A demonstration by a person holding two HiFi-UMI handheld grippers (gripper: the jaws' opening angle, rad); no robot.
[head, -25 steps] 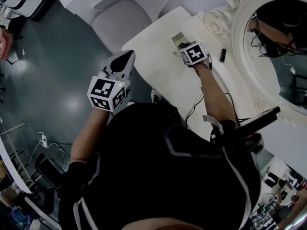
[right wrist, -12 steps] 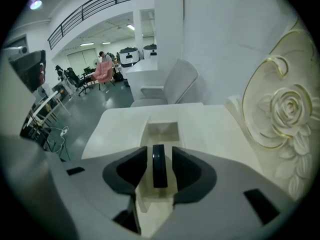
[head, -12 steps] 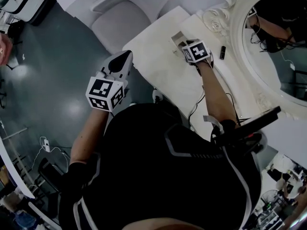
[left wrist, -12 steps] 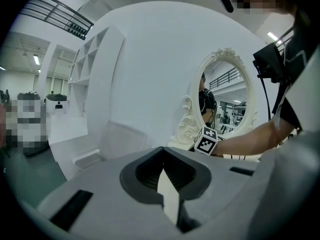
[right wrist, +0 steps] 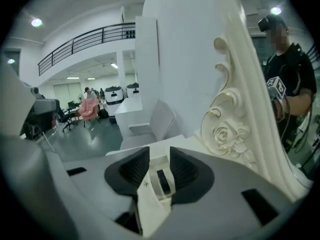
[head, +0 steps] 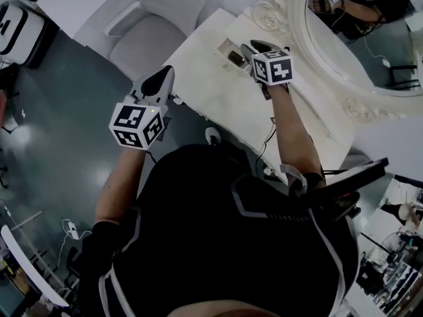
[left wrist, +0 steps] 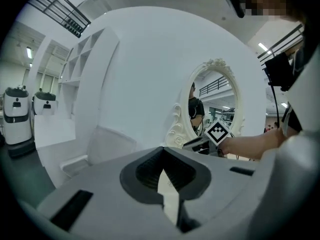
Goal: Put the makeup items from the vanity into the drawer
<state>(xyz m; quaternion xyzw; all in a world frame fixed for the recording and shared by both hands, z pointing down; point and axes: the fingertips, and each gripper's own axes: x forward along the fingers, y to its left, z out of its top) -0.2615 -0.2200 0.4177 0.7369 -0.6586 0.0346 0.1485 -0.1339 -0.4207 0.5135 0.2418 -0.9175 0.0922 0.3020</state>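
Our right gripper [head: 255,45] has backed off the drawer [head: 223,45], jaws closing empty; we note one dark item [right wrist: 163,180] inside; left gripper [head: 160,80] closed, idle.

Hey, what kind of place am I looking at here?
Probably a staged dressing corner inside a big open hall: a white vanity with an ornate mirror, a padded chair, and a railed balcony beyond.
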